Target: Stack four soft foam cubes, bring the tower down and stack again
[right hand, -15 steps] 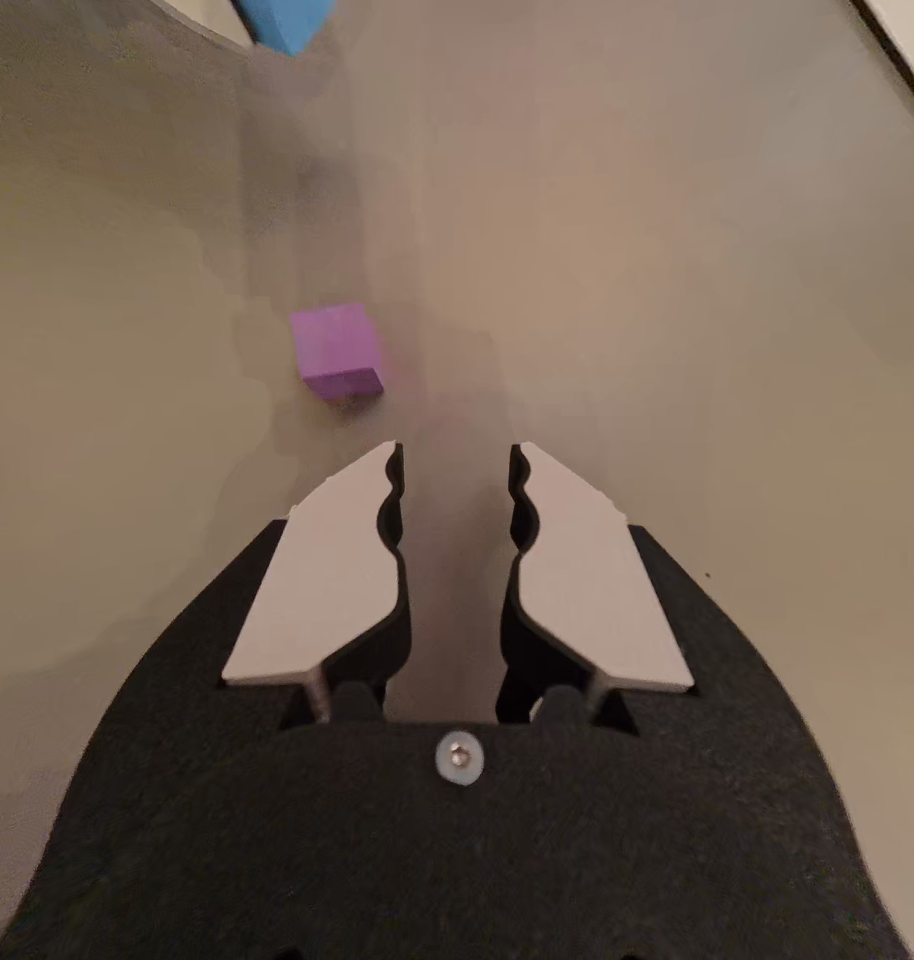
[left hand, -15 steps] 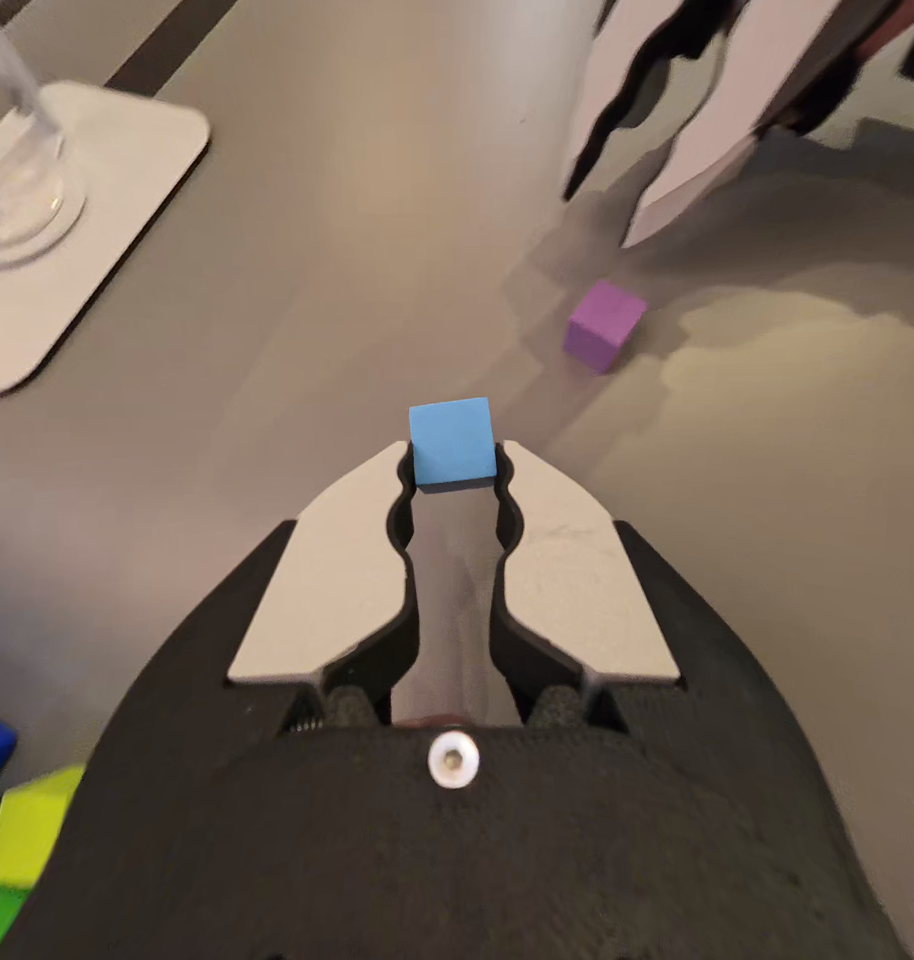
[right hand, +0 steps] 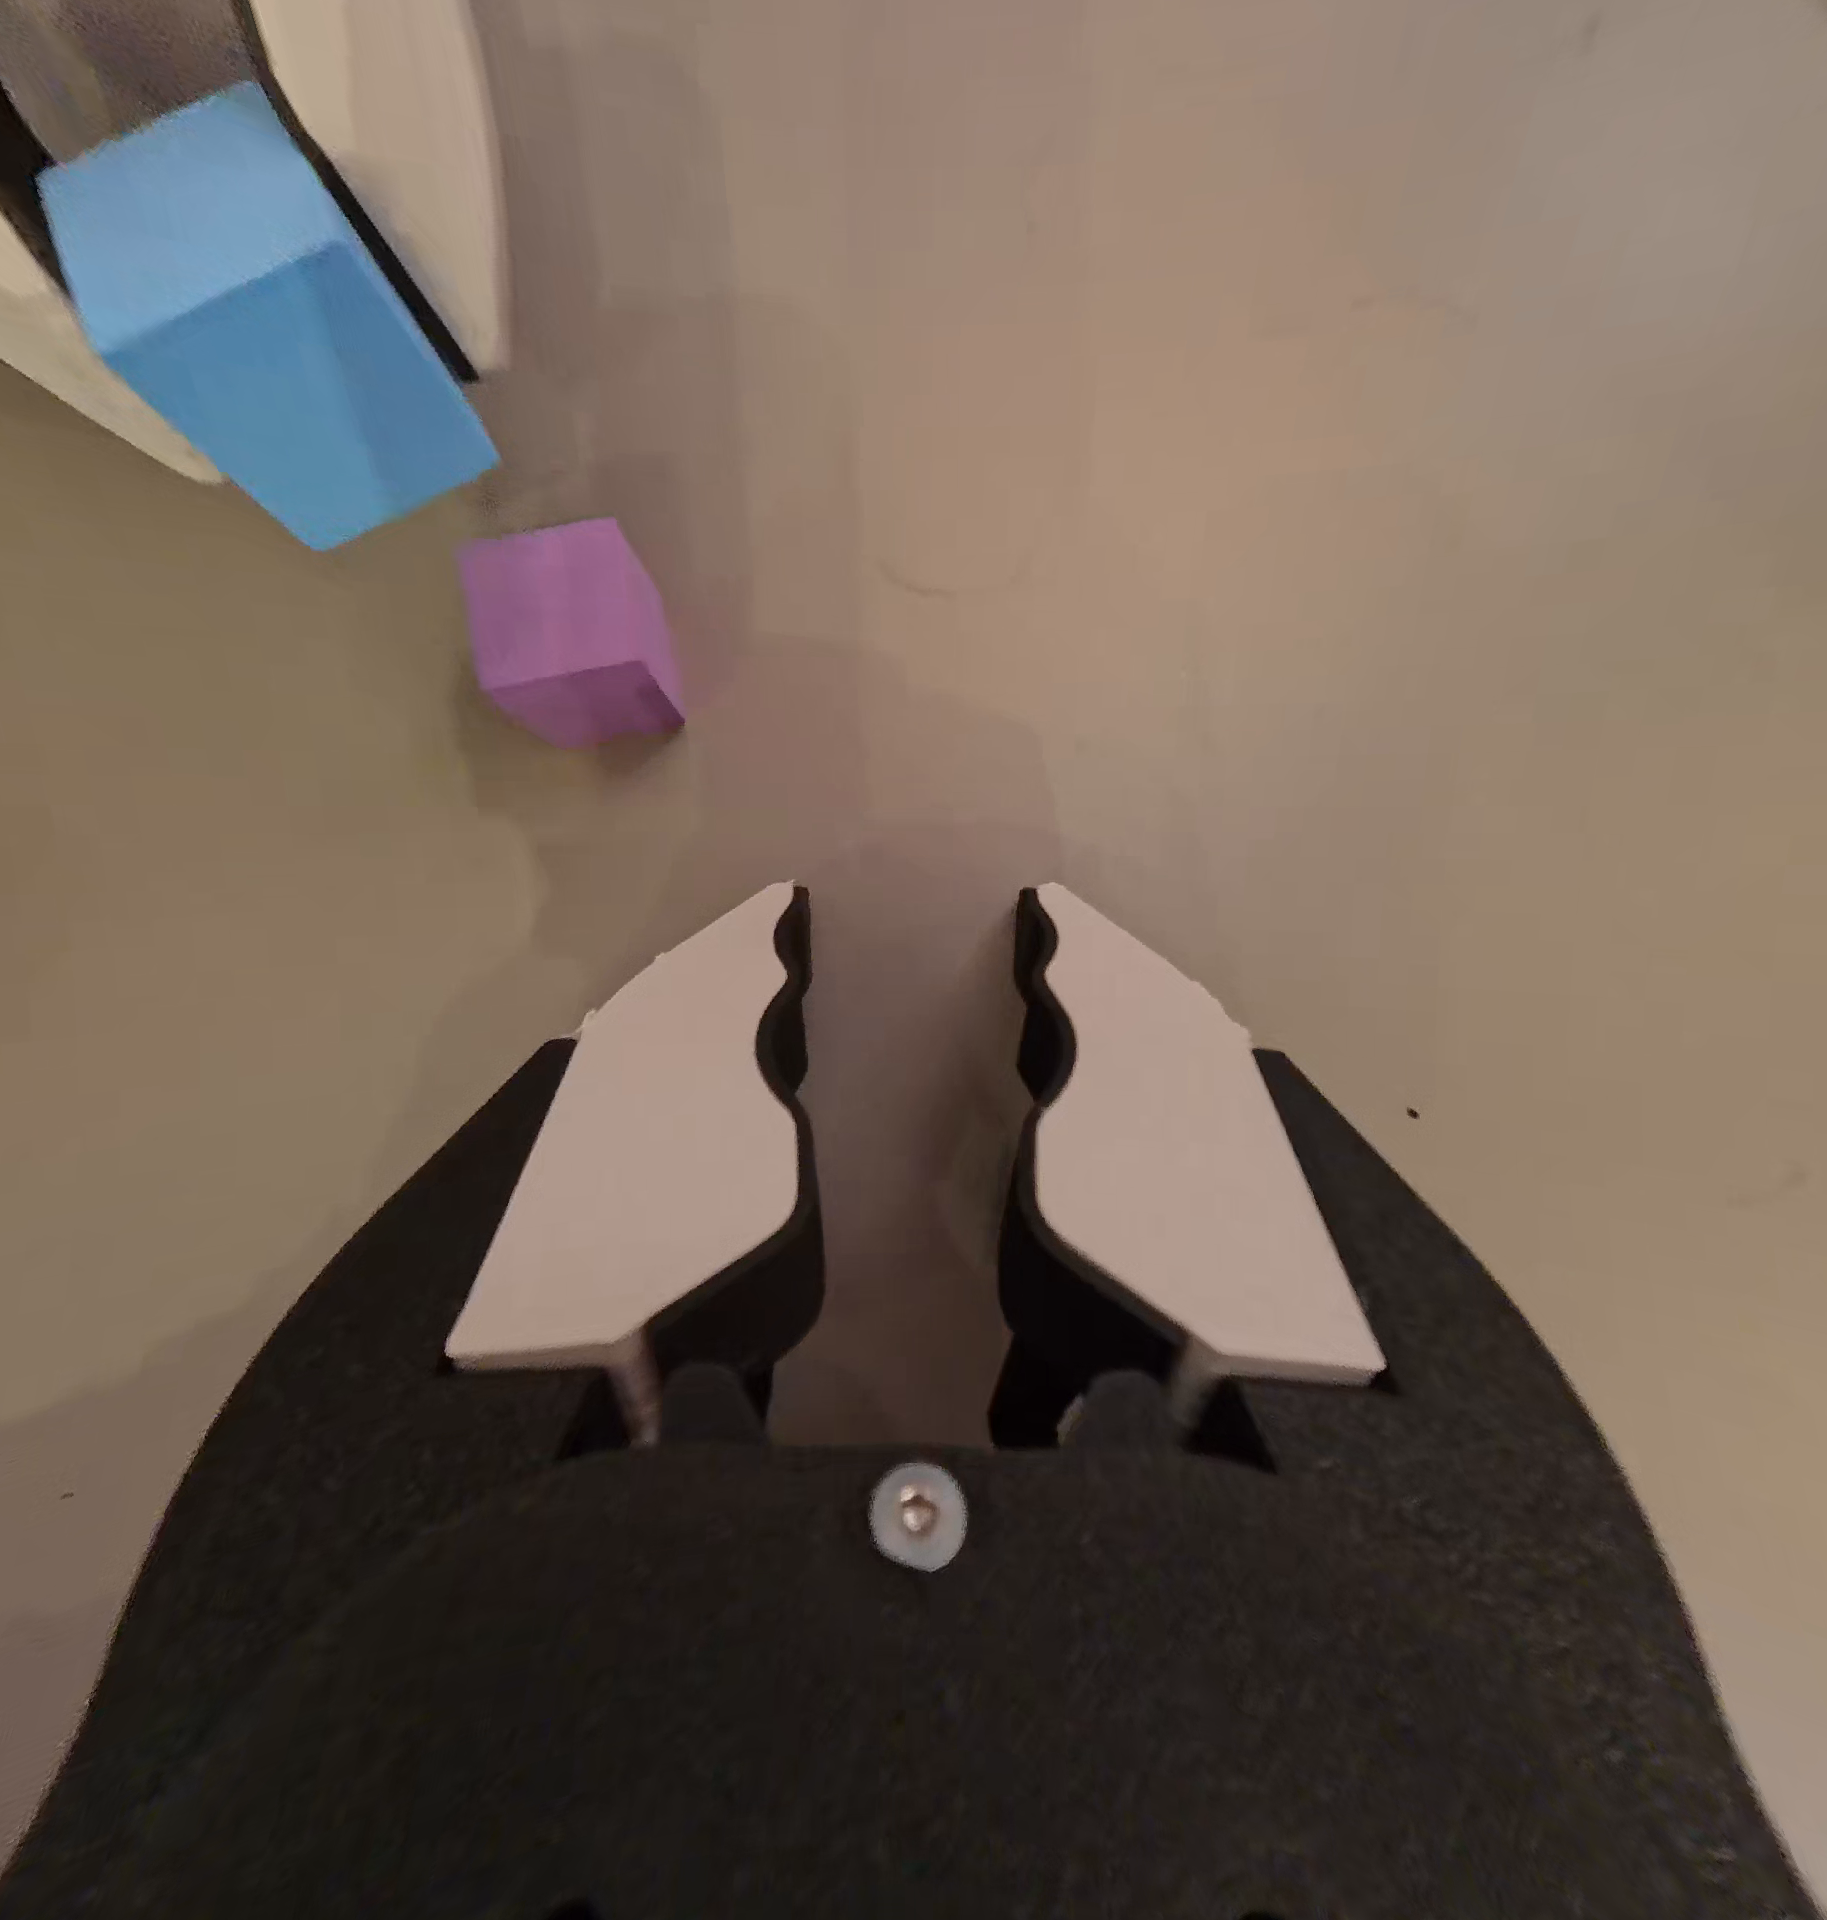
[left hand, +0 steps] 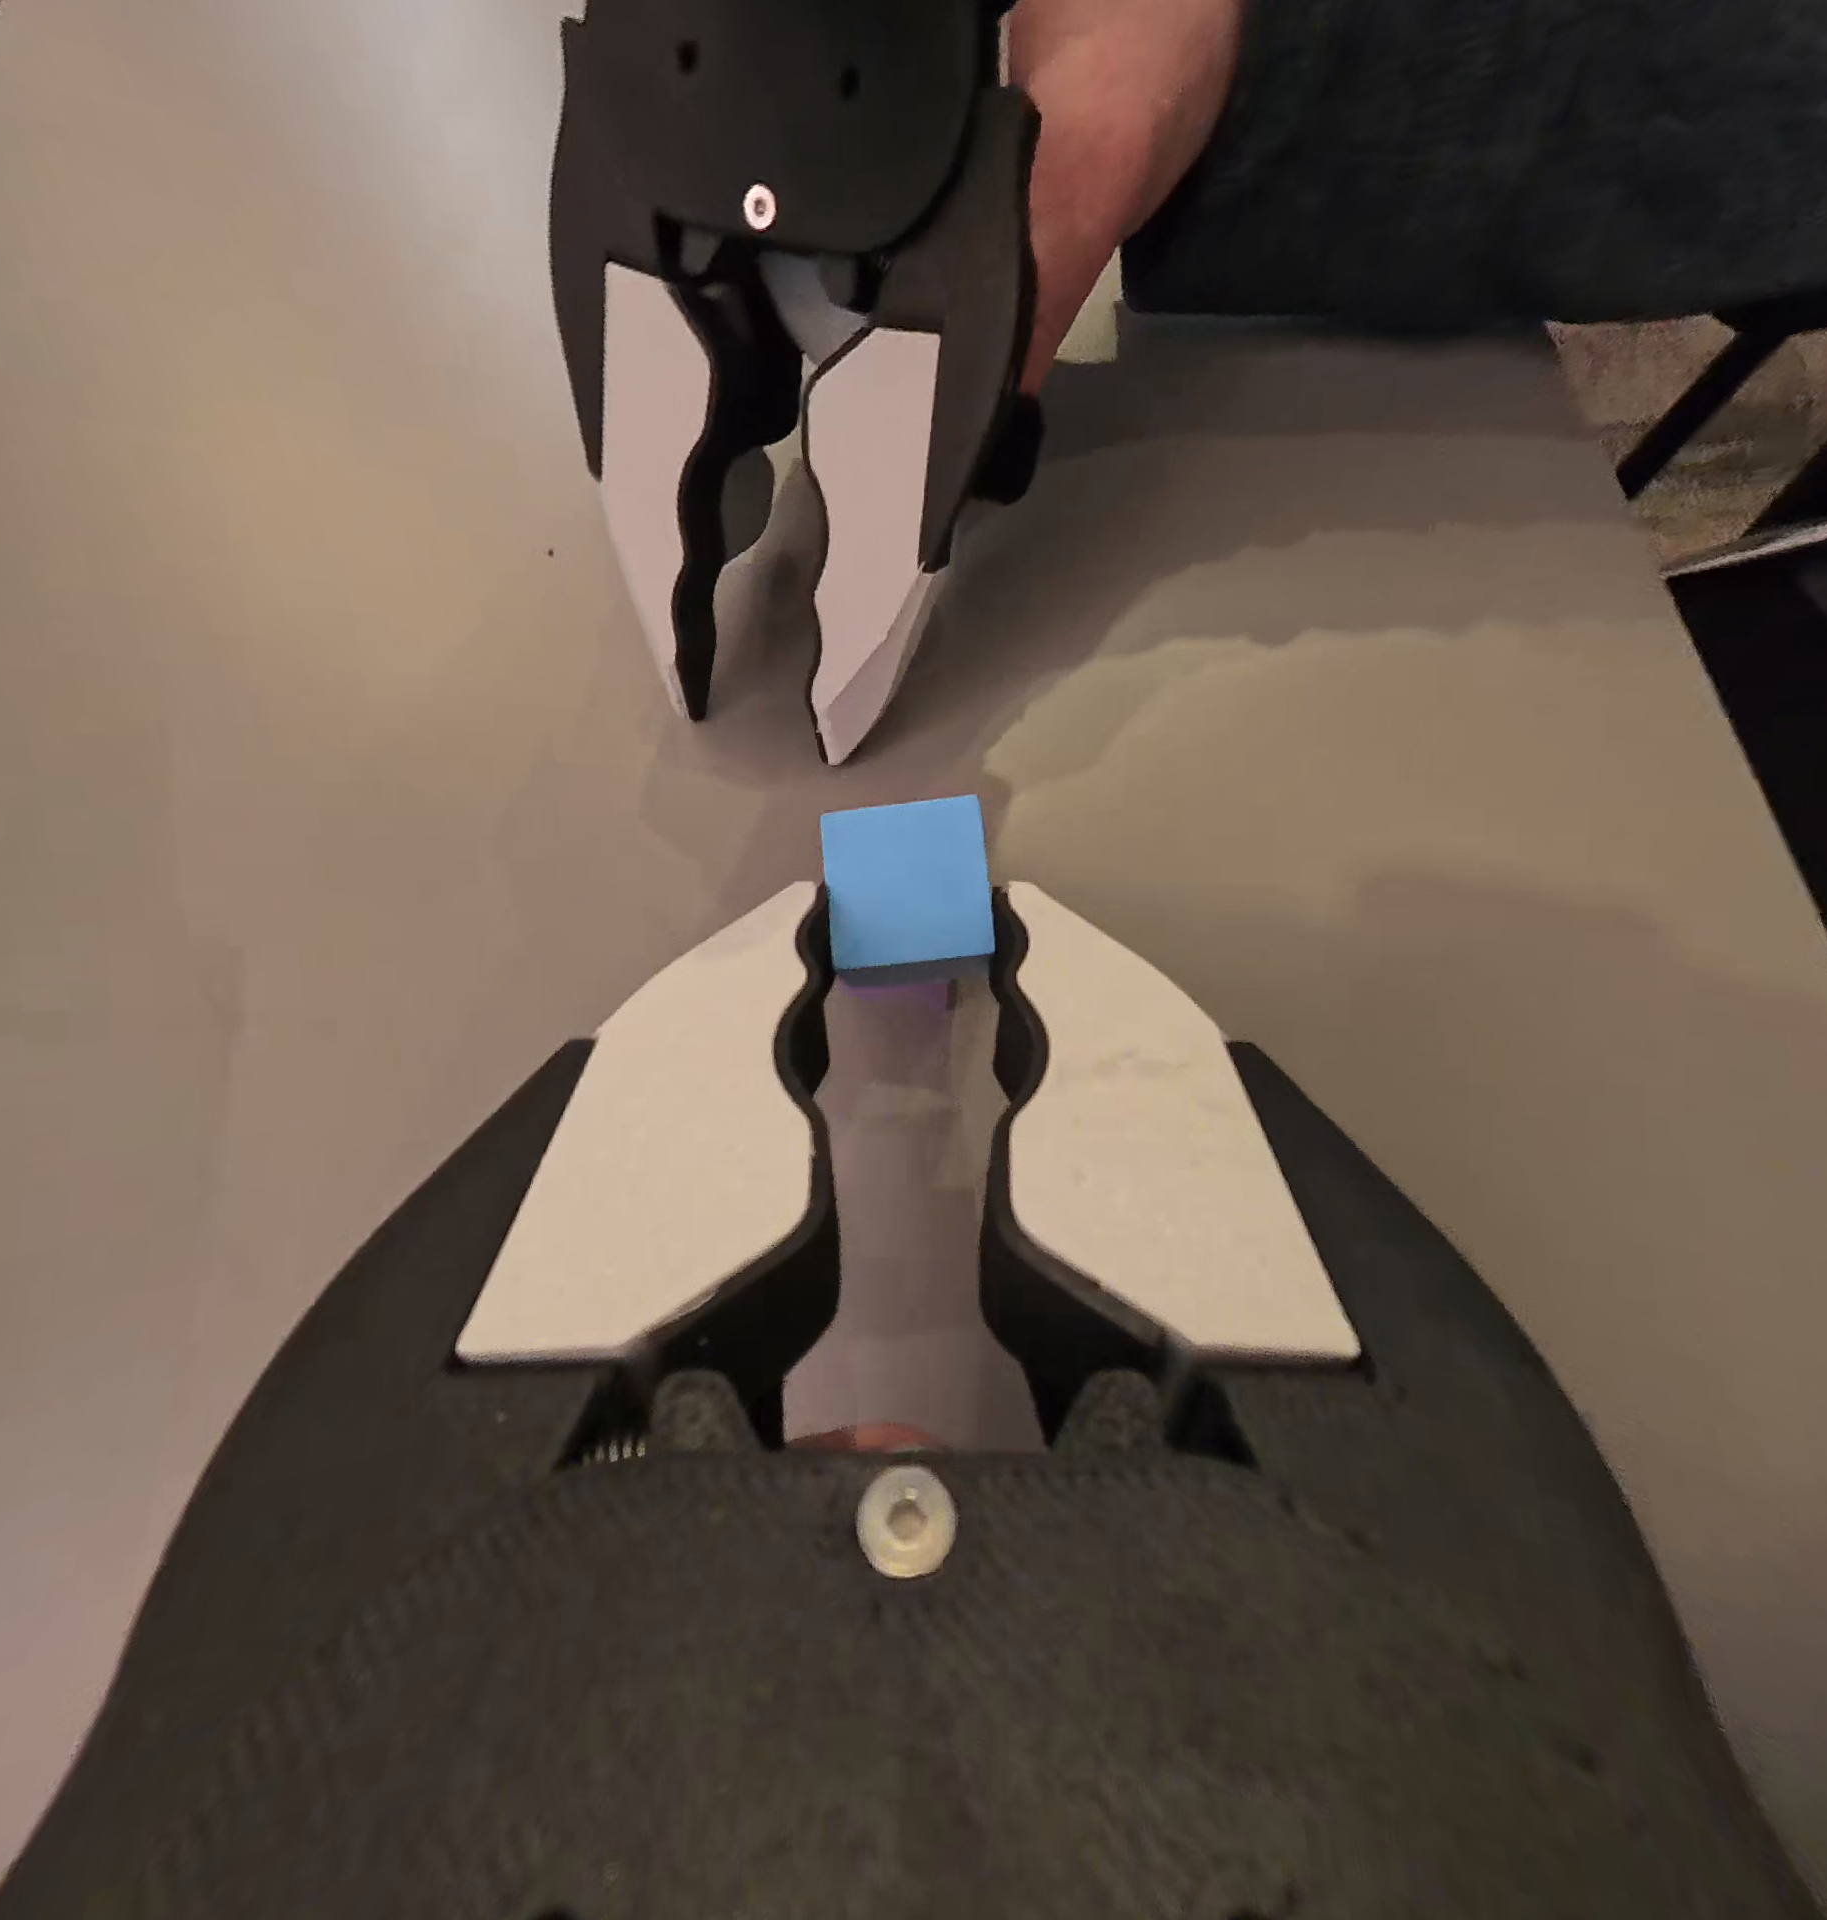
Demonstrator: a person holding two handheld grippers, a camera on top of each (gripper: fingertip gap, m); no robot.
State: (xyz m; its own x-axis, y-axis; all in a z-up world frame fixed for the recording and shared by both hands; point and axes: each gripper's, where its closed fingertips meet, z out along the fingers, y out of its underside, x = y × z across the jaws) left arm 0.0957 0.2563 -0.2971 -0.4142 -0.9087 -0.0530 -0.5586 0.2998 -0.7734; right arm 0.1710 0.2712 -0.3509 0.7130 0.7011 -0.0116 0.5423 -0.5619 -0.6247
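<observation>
Left gripper (left hand: 907, 914): I have its two fingertips pinching the light blue foam cube (left hand: 907, 883), one pad against each side face, the cube sticking out past the tips.
Blue cube, height: in my right wrist view the cube (right hand: 254, 353) hangs clear of the table between the left gripper's fingers, up at the top left.
Purple foam cube (right hand: 566, 623): it rests flat on the table, just below and beside the carried blue cube; from my left wrist view only a thin purple sliver (left hand: 935, 995) peeks out beneath the blue one.
Right gripper (right hand: 914, 914): my fingers are spread apart with only bare table between them, gripping nothing.
Right gripper, seen from the left side (left hand: 763, 738): it points tips-down toward the table, just beyond the blue cube, not touching it.
Hand (left hand: 1096, 177): a person's hand and dark sleeve behind the right gripper.
Table (right hand: 1408, 520): plain grey-beige surface.
</observation>
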